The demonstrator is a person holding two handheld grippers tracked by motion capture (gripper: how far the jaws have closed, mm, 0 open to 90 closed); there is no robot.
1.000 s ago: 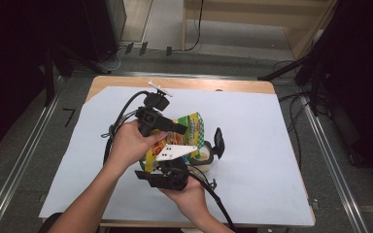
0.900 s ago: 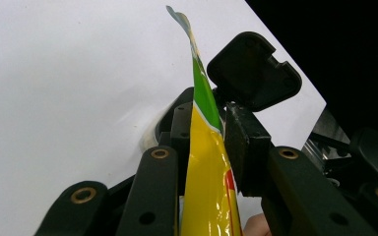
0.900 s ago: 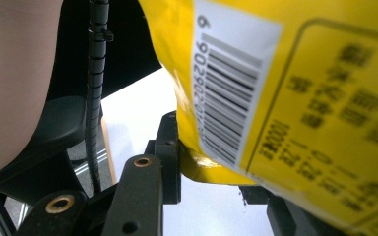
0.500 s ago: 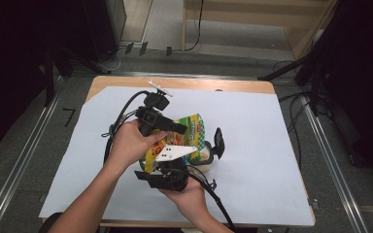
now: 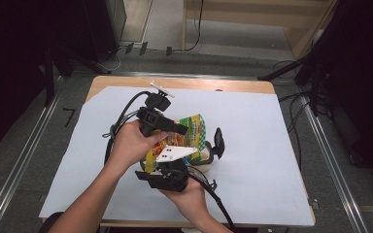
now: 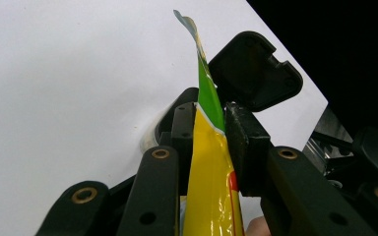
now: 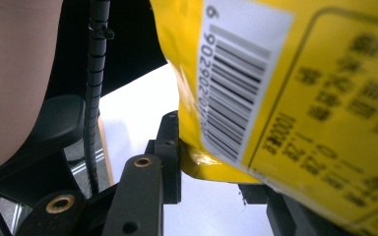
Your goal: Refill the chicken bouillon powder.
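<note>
Left gripper (image 6: 210, 132) clamped on yellow snack bag (image 5: 187, 133), right gripper (image 7: 211, 162) pinching its edge

Snack bag (image 5: 194, 131) on table (image 5: 272, 145), between left hand-held gripper (image 5: 177, 128) and right hand-held gripper (image 5: 175, 167).

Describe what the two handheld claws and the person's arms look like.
Both claws, left claw and right claw, are black, with bolted link arms showing brass-coloured bushings. A black cable loops from the left one; a ribbed cable trails from the right, which carries a pale three-cornered plate. Forearms are bare, no sleeves.
</note>
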